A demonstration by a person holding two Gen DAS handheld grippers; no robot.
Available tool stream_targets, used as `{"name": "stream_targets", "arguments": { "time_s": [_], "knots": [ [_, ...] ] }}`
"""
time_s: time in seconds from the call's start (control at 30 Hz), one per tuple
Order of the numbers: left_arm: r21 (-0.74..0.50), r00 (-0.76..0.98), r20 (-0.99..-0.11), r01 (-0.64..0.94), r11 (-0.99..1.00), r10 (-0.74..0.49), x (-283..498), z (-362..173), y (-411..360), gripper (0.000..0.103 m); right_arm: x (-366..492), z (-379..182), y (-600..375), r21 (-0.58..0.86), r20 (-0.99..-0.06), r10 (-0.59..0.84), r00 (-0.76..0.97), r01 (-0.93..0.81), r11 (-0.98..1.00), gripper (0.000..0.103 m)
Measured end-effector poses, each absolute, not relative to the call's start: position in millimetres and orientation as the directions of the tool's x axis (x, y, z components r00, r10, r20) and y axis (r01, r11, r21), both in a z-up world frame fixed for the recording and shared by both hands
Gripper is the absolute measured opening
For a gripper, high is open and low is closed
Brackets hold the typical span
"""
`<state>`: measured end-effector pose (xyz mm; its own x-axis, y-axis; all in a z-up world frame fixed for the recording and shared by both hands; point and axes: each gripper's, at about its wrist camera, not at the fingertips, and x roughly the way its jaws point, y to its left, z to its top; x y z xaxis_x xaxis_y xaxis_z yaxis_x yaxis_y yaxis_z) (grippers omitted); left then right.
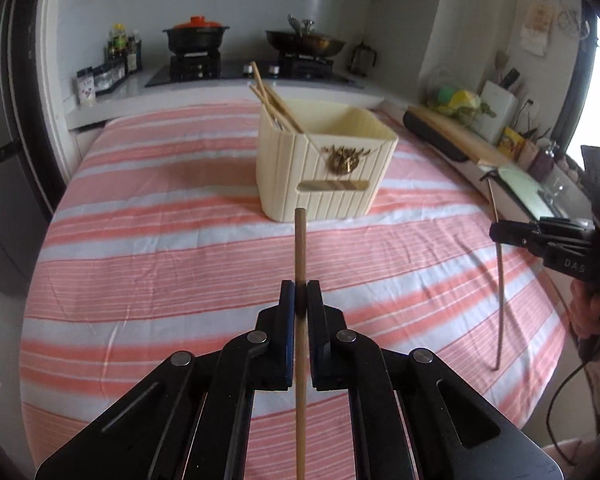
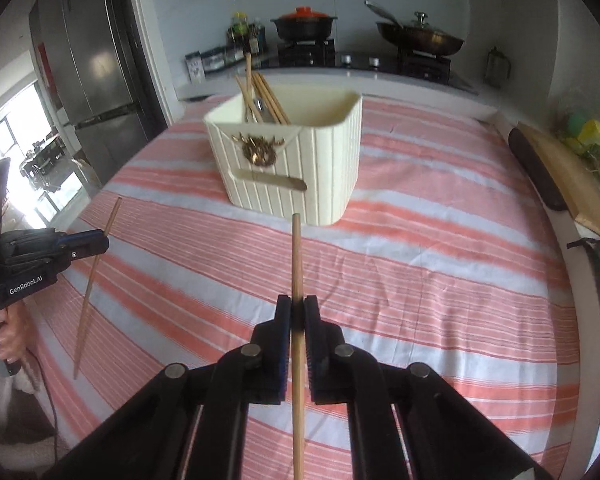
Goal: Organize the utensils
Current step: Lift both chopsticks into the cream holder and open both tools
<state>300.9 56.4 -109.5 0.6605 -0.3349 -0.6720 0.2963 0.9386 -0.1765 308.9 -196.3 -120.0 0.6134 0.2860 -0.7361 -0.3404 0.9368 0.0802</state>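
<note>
A cream ribbed utensil bin (image 1: pixel 326 160) (image 2: pixel 288 160) stands on the striped cloth, with several wooden chopsticks (image 1: pixel 272 100) (image 2: pixel 262 96) leaning in its far left corner. My left gripper (image 1: pixel 300 292) is shut on a wooden chopstick (image 1: pixel 300 248) that points at the bin; it also shows in the right wrist view (image 2: pixel 96 240). My right gripper (image 2: pixel 297 308) is shut on another wooden chopstick (image 2: pixel 296 256), held in front of the bin; it shows at the right edge of the left wrist view (image 1: pixel 500 234). Both grippers hover above the cloth, short of the bin.
The pink and white striped cloth (image 1: pixel 160 240) covers the table. Behind it is a stove with a black pot (image 1: pixel 196 36) and a pan (image 1: pixel 304 42). A cutting board (image 1: pixel 452 132) and counter items lie to the right. A fridge (image 2: pixel 96 60) stands at the left.
</note>
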Motion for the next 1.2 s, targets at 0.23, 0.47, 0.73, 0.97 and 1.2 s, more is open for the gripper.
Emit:
{"name": "stream_targets", "arguments": {
  "time_s": [0.23, 0.47, 0.73, 0.97, 1.2],
  "knots": [
    [-0.231, 0.745, -0.544, 0.309, 0.923, -0.386, 259.6, -75.3, 69.3, 0.004, 264.5, -77.0, -196.2, 0.078, -0.617, 0.332, 0.713, -0.364, 0.928, 0.007],
    [-0.245, 0.788, -0.473, 0.312, 0.918, -0.394, 246.9, -63.0, 69.0, 0.004, 250.6, -66.1, -197.9, 0.088, -0.55, 0.334, 0.765, -0.344, 0.935, 0.007],
    [-0.254, 0.796, -0.46, 0.307, 0.917, -0.394, 247.8, -54.4, 75.4, 0.004, 246.8, -51.0, -205.4, 0.098, -0.515, 0.332, 0.791, -0.33, 0.939, 0.007],
    [-0.227, 0.822, -0.434, 0.295, 0.928, -0.367, 264.1, -28.4, 84.6, 0.004, 263.1, -38.7, -214.1, 0.065, -0.513, 0.292, 0.807, -0.302, 0.951, 0.007],
    [-0.204, 0.893, -0.318, 0.263, 0.943, -0.318, 296.0, 34.2, 96.5, 0.004, 303.7, -2.6, -225.2, 0.045, -0.478, 0.257, 0.84, -0.268, 0.962, 0.007]
  ]
}}
